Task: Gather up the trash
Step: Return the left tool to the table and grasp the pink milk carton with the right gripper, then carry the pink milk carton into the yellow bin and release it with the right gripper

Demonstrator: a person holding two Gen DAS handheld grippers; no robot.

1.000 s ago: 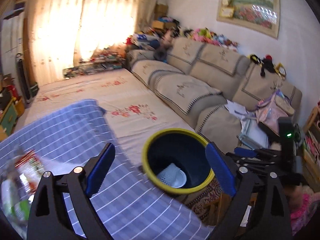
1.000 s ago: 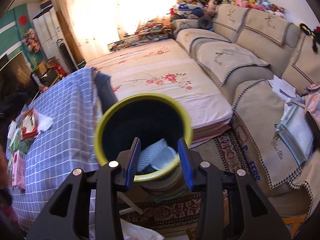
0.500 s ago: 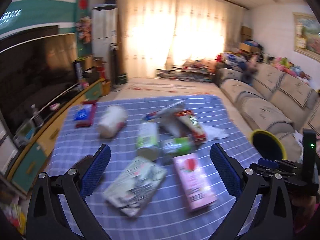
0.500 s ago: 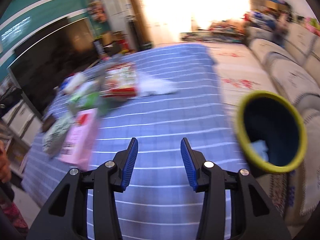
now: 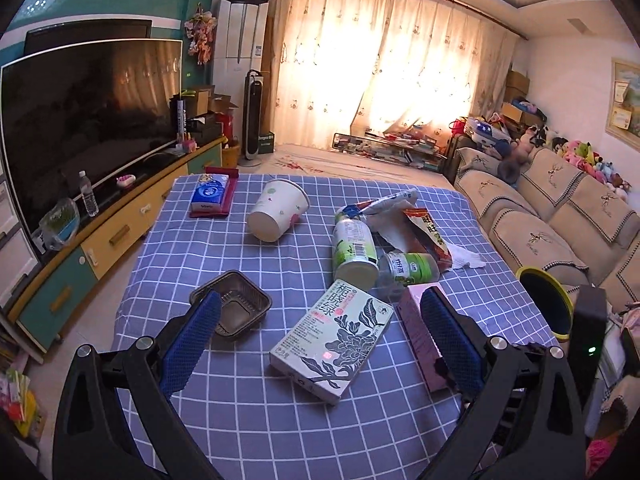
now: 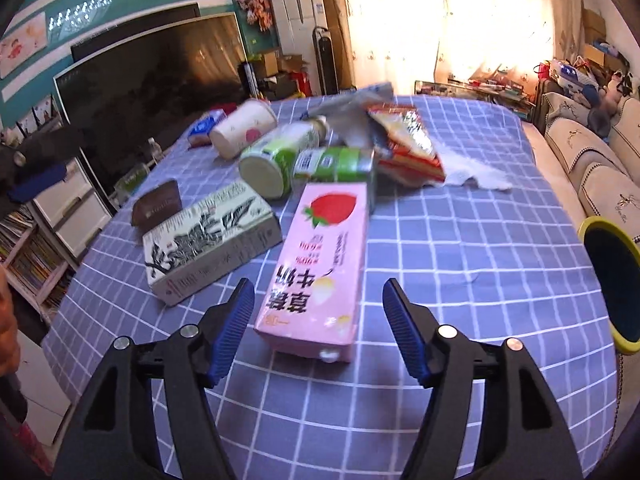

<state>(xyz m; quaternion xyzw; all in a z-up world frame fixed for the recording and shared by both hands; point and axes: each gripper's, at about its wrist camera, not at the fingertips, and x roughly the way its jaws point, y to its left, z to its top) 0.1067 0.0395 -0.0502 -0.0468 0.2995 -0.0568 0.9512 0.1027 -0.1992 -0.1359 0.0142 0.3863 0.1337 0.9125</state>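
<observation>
Trash lies on a blue checked tablecloth point(image 5: 248, 412). My left gripper point(image 5: 320, 344) is open over a green-and-white tea box point(image 5: 334, 340), beside a dark foil tray point(image 5: 232, 308). My right gripper point(image 6: 318, 322) is open, its jaws on either side of the near end of a pink strawberry milk carton point(image 6: 320, 264), not touching. The tea box point(image 6: 208, 240) lies left of it. Further back lie a paper cup point(image 5: 276, 214), two bottles point(image 5: 354, 248), a snack bag point(image 6: 404, 144) and a tissue point(image 6: 476, 172). The yellow-rimmed bin point(image 6: 612, 284) stands off the table's right edge.
A tissue pack point(image 5: 210, 198) lies at the table's far left corner. A TV point(image 5: 88, 120) on a low cabinet lines the left wall. A sofa point(image 5: 560, 220) runs along the right. The bin also shows in the left wrist view point(image 5: 546, 300).
Both grippers swung away from the bin to the table. The right gripper came in close over the pink carton and opened wider. The left stayed open.
</observation>
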